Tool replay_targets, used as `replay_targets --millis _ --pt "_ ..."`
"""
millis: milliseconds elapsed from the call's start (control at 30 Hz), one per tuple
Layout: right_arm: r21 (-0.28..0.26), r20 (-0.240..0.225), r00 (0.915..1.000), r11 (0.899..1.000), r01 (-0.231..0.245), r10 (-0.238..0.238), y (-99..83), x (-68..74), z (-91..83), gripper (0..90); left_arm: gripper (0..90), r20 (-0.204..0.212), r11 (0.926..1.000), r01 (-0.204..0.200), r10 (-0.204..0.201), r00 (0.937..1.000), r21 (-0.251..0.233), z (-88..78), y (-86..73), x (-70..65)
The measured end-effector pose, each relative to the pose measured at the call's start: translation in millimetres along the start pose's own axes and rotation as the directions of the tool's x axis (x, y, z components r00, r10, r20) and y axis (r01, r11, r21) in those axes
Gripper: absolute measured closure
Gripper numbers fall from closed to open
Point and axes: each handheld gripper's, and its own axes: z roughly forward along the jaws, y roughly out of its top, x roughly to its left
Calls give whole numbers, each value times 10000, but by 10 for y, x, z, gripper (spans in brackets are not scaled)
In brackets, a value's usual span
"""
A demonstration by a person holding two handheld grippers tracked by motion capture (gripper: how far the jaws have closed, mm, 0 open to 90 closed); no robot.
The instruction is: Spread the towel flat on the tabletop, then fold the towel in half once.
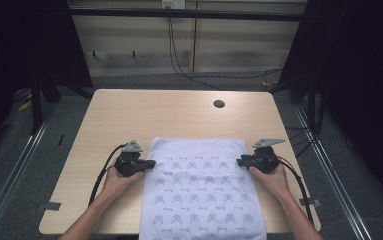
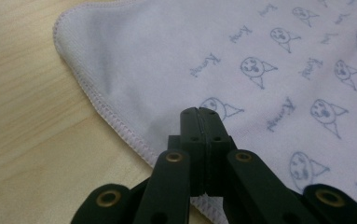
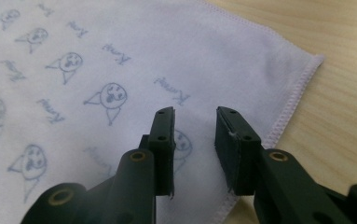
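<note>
On the near half of the table (image 1: 129,107) lies a white cloth (image 1: 199,190) printed with small blue faces and script words; spread flat, near edge hanging over the table's front edge, far edge about mid-table. Stitched hem runs around it, rounded far-left corner seen in left gripper view (image 2: 120,60), far-right corner in right gripper view (image 3: 241,60).

Left gripper (image 1: 149,163) at the cloth's left edge, up near the far-left corner, held in the left hand (image 1: 116,181). In its own view (image 2: 198,114) jaws are pressed together, pads meeting with no gap, tips over the cloth just inside the hem. Cannot tell whether a fold of fabric is pinched between them; cloth looks flat around the tips.

Right gripper (image 1: 240,161) at the cloth's right edge near the far-right corner, held in the right hand (image 1: 274,181). In its own view (image 3: 194,116) jaws stand partly apart, a clear gap between the pads, cloth visible through the gap, nothing clamped. Tips sit above the cloth just inside the hem.

Both forearms come in from the bottom. Black cable trails from each gripper toward the table's near corners. Grey three-cornered plate on top of each. A round dark hole (image 1: 219,104) in the tabletop at the far right side, well apart from the cloth
</note>
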Motion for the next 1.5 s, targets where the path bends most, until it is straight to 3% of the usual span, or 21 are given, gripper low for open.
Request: replay_targets --millis 100,167,300,567,600,700,767,800,867,933,1067,1133,1200,1333,1400,1467,1500 --pt "17 372 9992 9999 -152 151 -7 79 2 653 878 83 9998 166 -166 9998 -51 3 -2 12" --pt "65 281 9996 10000 23 -25 -12 75 -6 659 880 87 9999 154 -154 9998 -23 2 0 11" --pt "-174 -177 9986 9985 -511 508 -29 -2 -11 668 882 279 9994 319 -316 9991 -96 -16 -31 25" --pt "317 -82 9998 9993 -192 195 -18 54 -54 667 880 565 9991 389 -379 9977 -168 -47 -80 12" --pt "422 -124 9993 9985 -338 344 -28 82 -73 666 880 597 9991 415 -407 9974 -126 -58 -90 1" --pt "580 -292 9995 9983 -105 122 -88 164 -145 666 879 453 9999 153 -154 9989 21 -98 -113 -77" --pt "654 -468 9989 9979 -34 65 -141 216 -204 666 867 332 9992 -402 399 9987 63 -124 -142 -172" --pt "683 -407 9991 9975 165 -137 -172 258 -236 664 857 556 9991 -378 367 9978 191 -142 -147 -193" --pt "744 -594 9978 9966 353 -309 -227 329 -296 642 841 539 9983 -479 461 9975 330 -168 -157 -238" --pt "682 -742 9963 9965 490 -439 -240 352 -316 619 816 715 9989 -450 438 9965 145 -191 -144 -250" --pt "-19 -381 9991 9999 158 -158 -99 197 -299 615 784 559 9978 45 -9 9984 -655 -307 -44 -164" --pt "-207 -14 9999 9996 171 -172 5 79 -260 608 776 117 9954 134 -123 9999 -950 -382 9 -77" --pt "-237 77 10000 9997 -35 37 77 -47 -179 598 772 -99 9910 531 -547 9985 -1233 -409 36 45" --pt "-102 184 9994 9995 -296 298 120 -188 -17 571 735 -504 9876 971 -1040 9933 -1230 -336 59 261" --pt "51 261 9993 9997 -251 249 122 -201 17 562 676 -787 9931 841 -905 9928 -816 -261 63 309" --pt "-129 376 9990 9997 -219 224 143 -220 13 559 638 -677 9916 1003 -1059 9921 -816 -206 49 332" --pt "-123 222 9992 9993 -340 343 155 -222 4 559 630 -631 9935 915 -959 9934 -682 -178 54 320"
